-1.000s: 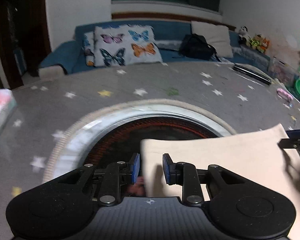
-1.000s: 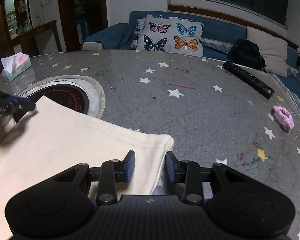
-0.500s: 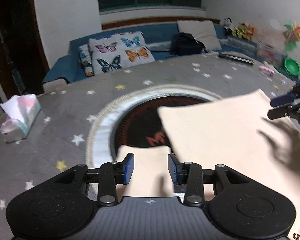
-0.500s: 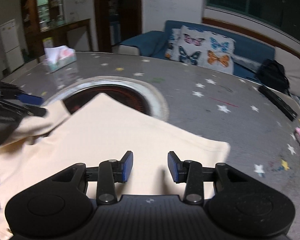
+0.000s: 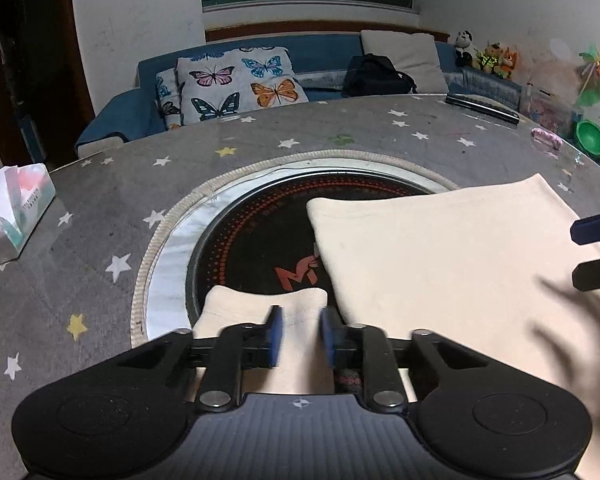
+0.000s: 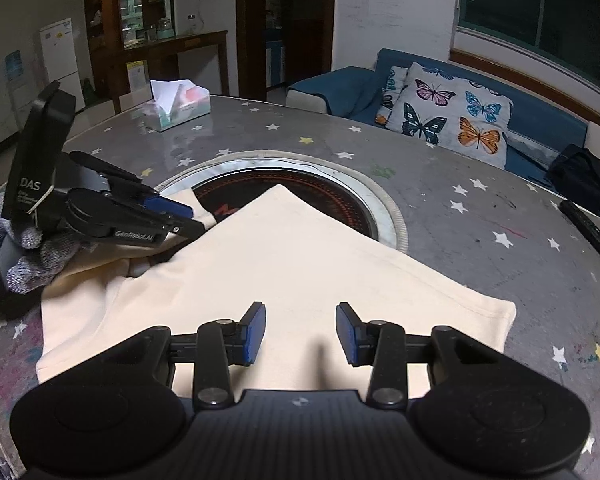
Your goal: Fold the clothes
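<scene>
A cream shirt [image 6: 300,268] lies folded flat on the grey star-patterned table [image 6: 460,184], partly over the round black cooktop [image 5: 260,240]. In the left wrist view the shirt [image 5: 440,248] fills the right side and a sleeve [image 5: 260,304] sticks out to the left. My left gripper [image 5: 300,336] is open, with the sleeve lying between its fingers. It also shows in the right wrist view [image 6: 172,216], held by a gloved hand. My right gripper [image 6: 301,332] is open and empty above the shirt's near edge.
A tissue box [image 5: 12,216] stands at the table's left; it also shows in the right wrist view [image 6: 180,108]. A black remote [image 5: 482,106] and a pink object [image 5: 546,138] lie far right. A sofa with butterfly cushions [image 5: 236,84] and a black bag [image 5: 380,76] lies behind.
Both grippers have let go of the shirt and pulled back and up. The shirt now lies folded flat. My left gripper has come over the sleeve.
</scene>
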